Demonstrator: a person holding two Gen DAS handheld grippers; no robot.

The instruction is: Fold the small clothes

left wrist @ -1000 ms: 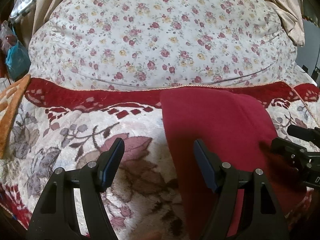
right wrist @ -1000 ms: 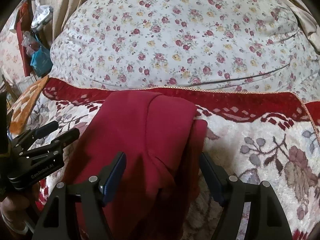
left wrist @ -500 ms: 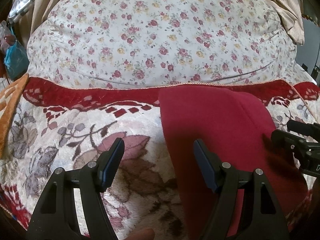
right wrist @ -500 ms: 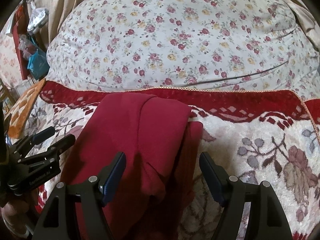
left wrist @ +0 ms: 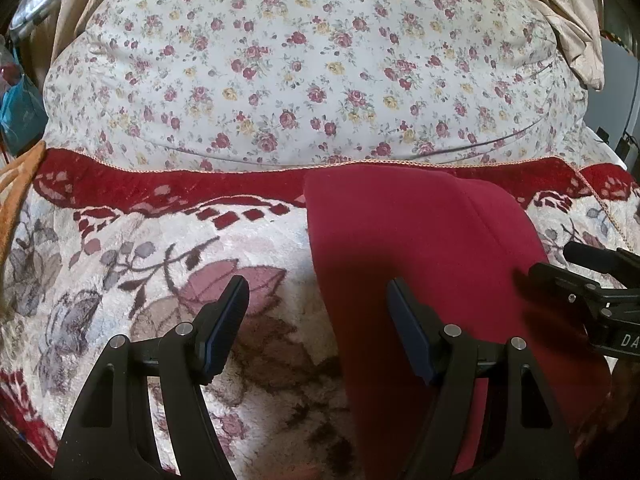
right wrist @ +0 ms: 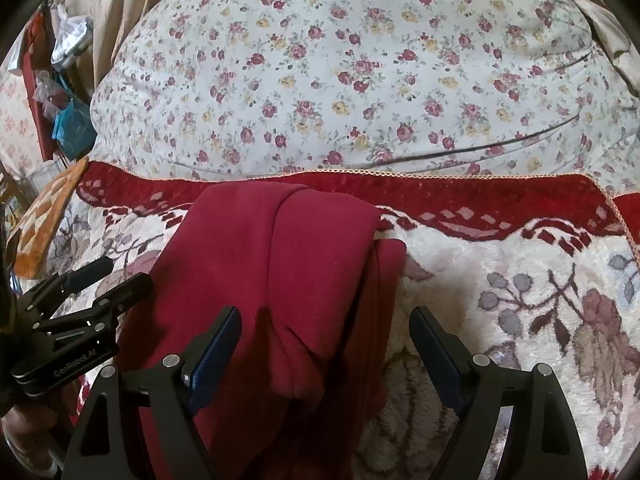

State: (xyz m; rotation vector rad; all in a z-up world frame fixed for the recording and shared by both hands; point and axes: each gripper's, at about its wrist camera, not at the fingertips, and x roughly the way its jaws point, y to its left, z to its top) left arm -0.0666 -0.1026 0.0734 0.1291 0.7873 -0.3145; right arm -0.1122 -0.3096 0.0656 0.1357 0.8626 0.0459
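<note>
A dark red garment (left wrist: 420, 240) lies partly folded on a plush floral blanket (left wrist: 160, 280); it also shows in the right wrist view (right wrist: 312, 256), with a folded layer on top and a strip sticking out at its right edge. My left gripper (left wrist: 316, 292) is open and empty, hovering over the garment's left edge. My right gripper (right wrist: 324, 320) is open and empty, over the garment's right side. Each gripper shows in the other's view, the right one (left wrist: 592, 280) and the left one (right wrist: 96, 284).
A big floral-print quilt (left wrist: 312, 64) bulges behind the blanket's red border (left wrist: 160, 188). An orange patterned cloth (right wrist: 44, 216) lies at the left edge. Bags and clutter (right wrist: 68, 120) stand at the far left. Beige fabric (left wrist: 560, 8) hangs at the upper right.
Both grippers have drawn back slightly from the garment and stay open. The garment has not moved.
</note>
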